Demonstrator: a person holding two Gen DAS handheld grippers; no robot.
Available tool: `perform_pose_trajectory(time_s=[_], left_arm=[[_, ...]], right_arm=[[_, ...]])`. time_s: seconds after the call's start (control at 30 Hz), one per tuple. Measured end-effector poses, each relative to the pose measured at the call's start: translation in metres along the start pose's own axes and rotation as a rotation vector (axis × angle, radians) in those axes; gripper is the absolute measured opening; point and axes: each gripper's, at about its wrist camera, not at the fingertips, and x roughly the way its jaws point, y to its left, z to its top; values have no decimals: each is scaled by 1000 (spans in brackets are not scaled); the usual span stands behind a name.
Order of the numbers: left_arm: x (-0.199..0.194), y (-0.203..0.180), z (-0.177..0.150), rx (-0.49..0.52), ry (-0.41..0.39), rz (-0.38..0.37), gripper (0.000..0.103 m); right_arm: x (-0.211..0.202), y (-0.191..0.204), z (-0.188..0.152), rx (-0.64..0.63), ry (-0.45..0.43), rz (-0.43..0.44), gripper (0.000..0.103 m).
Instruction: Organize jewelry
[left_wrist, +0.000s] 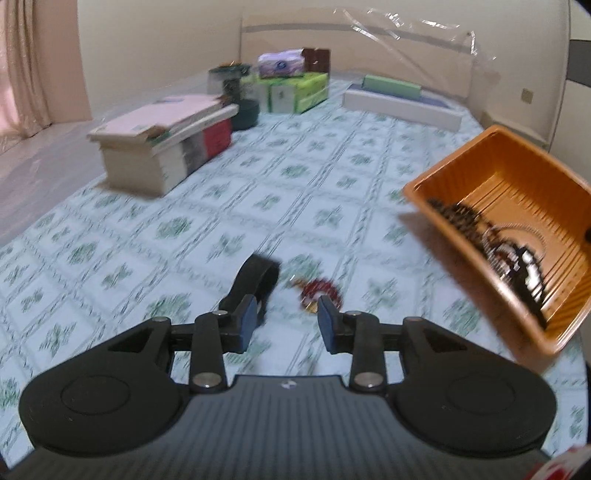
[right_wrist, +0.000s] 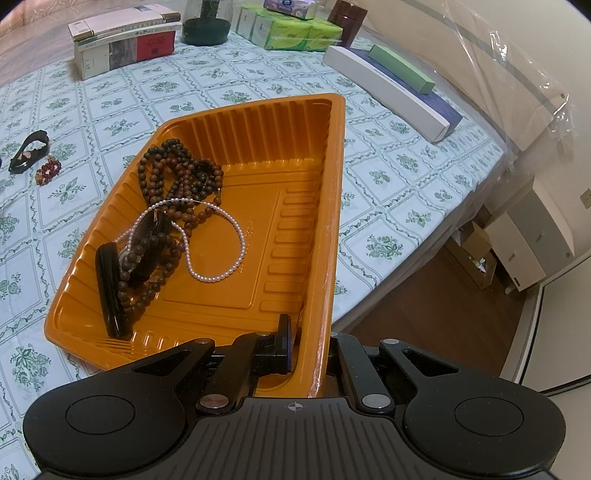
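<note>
Right claw (right_wrist: 308, 354) is clenched on the near wall of the orange tray (right_wrist: 258, 147), holding it tilted, evidently so the wooden bead strands (right_wrist: 177, 173) and pearl necklace (right_wrist: 218, 240) gather low. Left claw (left_wrist: 286, 323) is released and holds nothing, aimed at the red bead bracelet (left_wrist: 319, 290) beside a black band (left_wrist: 255, 280) on the bed (left_wrist: 147, 221), left of the tray.

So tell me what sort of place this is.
Most likely a bedroom at home: the work surface is a bed with a floral sheet and plastic-wrapped headboard, a curtain hangs at left, and tissue packs sit nearby.
</note>
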Motion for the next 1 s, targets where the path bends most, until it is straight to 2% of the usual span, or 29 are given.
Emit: perform_pose_trajectory(time_s=[0.2, 0.43, 0.57, 0.8, 1.0], left_arm=[[8, 7, -15, -15, 18, 18, 35], [21, 5, -16, -23, 14, 29, 37], [29, 4, -13, -45, 11, -5, 37], [47, -15, -8, -24, 6, -48, 37], [66, -23, -9, 13, 21, -49, 37]], right_arm=[[-1, -1, 0, 0, 1, -1, 5], [-1, -1, 0, 0, 1, -1, 5], [-1, 0, 0, -1, 2, -1, 5], [-1, 0, -1, -2, 1, -3, 5], [-1, 0, -1, -2, 2, -2, 5]])
